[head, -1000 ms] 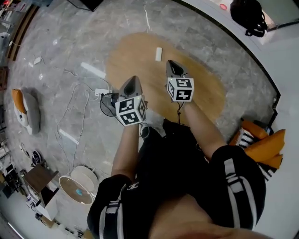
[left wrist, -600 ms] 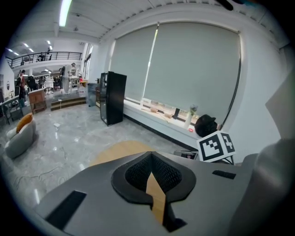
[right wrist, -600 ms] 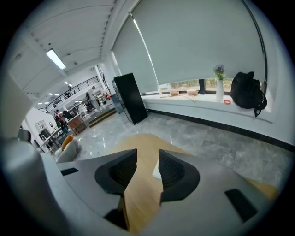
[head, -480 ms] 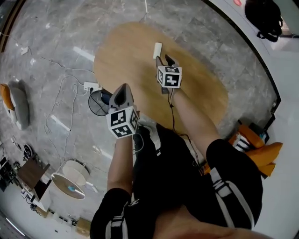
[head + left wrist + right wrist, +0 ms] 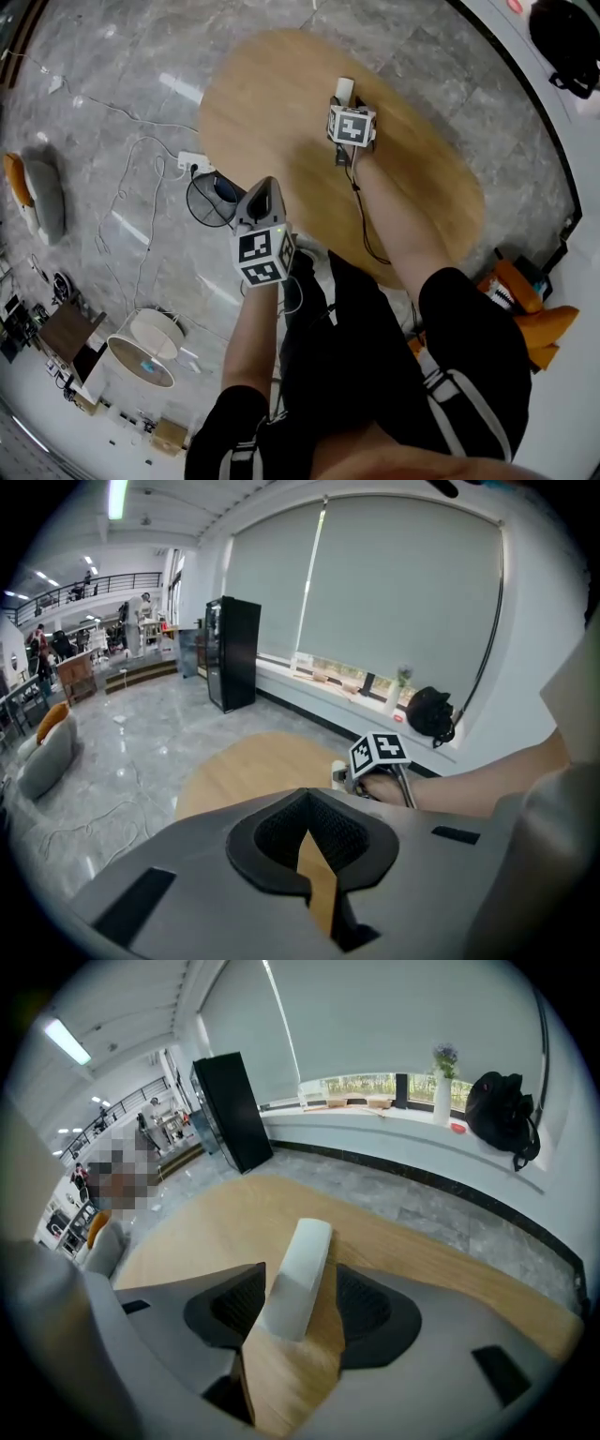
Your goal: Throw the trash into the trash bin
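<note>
Trash (image 5: 302, 1258), a white piece, lies on the table (image 5: 272, 103) between the right gripper's (image 5: 300, 1290) jaws, which have just been opening wide. Only the head view shows the bin (image 5: 211, 199) beside the table; the left gripper (image 5: 266, 187) is closed, empty.

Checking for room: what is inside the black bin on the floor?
Inside the bin something bluish shows; the rest is dark, and the left gripper covers its right edge.
</note>
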Available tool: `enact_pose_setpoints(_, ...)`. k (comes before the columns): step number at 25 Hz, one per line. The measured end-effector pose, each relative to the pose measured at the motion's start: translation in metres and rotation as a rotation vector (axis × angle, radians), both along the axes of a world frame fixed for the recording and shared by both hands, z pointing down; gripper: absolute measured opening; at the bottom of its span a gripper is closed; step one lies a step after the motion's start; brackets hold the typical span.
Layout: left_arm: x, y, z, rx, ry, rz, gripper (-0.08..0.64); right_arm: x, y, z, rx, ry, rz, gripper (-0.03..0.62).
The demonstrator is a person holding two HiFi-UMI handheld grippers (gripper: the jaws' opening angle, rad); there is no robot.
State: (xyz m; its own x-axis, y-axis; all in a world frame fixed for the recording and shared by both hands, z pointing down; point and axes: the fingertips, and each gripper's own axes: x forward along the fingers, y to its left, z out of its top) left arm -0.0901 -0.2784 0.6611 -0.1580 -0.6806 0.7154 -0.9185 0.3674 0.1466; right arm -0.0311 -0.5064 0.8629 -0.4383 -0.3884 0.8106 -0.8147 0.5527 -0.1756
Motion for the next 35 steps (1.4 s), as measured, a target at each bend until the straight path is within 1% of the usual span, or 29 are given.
enact_pose_setpoints(2,-0.006,-0.002,-0.003,0.012,-0.005,-0.014,0.012,-0.001,0.001,0.009,-0.008,0.043,0.003,0.201)
enact_pose_setpoints(3,-0.009,-0.003,-0.006,0.021,-0.007,-0.019,0.012,-0.003,0.001,0.009,0.000,0.049,-0.003,0.201)
enact_pose_setpoints(4,-0.011,-0.004,-0.008,0.028,-0.009,-0.022,0.012,-0.005,0.001,0.007,0.015,0.048,-0.016,0.174)
enact_pose_setpoints(7,-0.014,-0.001,-0.017,0.039,-0.015,-0.027,0.012,-0.008,0.012,-0.013,0.060,0.048,-0.075,0.155)
enact_pose_setpoints(10,-0.011,0.001,-0.034,0.056,-0.010,-0.040,0.012,0.000,0.031,-0.048,0.081,0.011,-0.092,0.153)
enact_pose_setpoints(13,-0.005,-0.008,-0.064,0.095,-0.015,-0.042,0.012,0.014,0.042,-0.100,0.127,-0.053,-0.086,0.152)
enact_pose_setpoints(18,0.001,-0.018,-0.126,0.178,-0.047,-0.031,0.012,0.036,0.058,-0.208,0.238,-0.171,-0.077,0.152)
enact_pose_setpoints(22,0.006,-0.016,-0.179,0.242,-0.061,-0.038,0.012,0.051,0.087,-0.295,0.346,-0.243,-0.116,0.150)
enact_pose_setpoints(25,0.011,-0.012,-0.218,0.292,-0.073,-0.031,0.012,0.064,0.107,-0.357,0.411,-0.315,-0.108,0.149)
enact_pose_setpoints(29,0.018,-0.012,-0.267,0.355,-0.105,0.005,0.012,0.069,0.119,-0.436,0.501,-0.417,-0.103,0.149)
enact_pose_setpoints(35,0.023,0.015,-0.332,0.432,-0.169,0.041,0.012,0.071,0.145,-0.542,0.664,-0.546,-0.105,0.149)
